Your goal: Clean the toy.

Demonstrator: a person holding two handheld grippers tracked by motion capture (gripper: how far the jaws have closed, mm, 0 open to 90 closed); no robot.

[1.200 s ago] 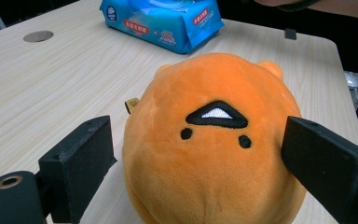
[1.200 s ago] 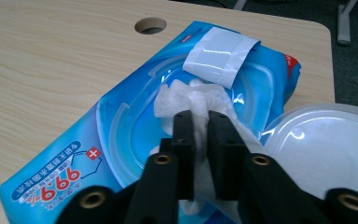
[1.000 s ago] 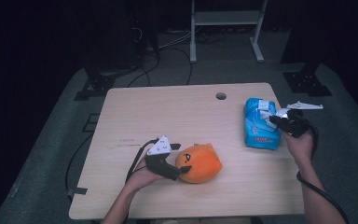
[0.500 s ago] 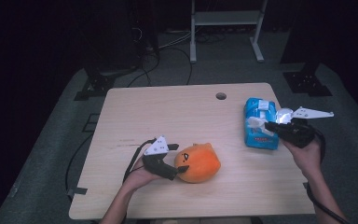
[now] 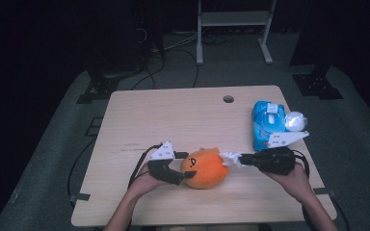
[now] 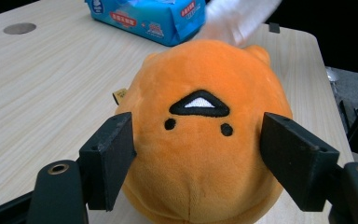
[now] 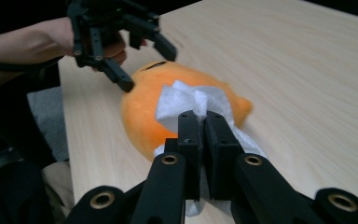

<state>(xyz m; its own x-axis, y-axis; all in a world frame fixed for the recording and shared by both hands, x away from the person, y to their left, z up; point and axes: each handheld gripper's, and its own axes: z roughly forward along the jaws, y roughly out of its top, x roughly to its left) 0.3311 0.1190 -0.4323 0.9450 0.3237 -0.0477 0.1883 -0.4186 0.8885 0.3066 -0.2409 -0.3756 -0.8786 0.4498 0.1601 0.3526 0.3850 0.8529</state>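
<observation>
While left gripper (image 6: 196,158) jaws, just closing, flank orange plush (image 6: 200,135) at table's (image 5: 139,115) near edge without visible squeeze, I keep right gripper (image 7: 204,126) clenched on white wipe (image 7: 186,102) against plush top. Plush judged light, soft, yielding: grasp across flanks. Wipe limp, tearable.

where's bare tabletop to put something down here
The far left of the table, from its left edge to the round hole, is bare, and so is the middle strip between the hole and the orange plush. The near centre is crowded: the left tongs straddle the plush and the right tongs bring a white wipe against it. The blue wipes pack takes the right edge.
</observation>
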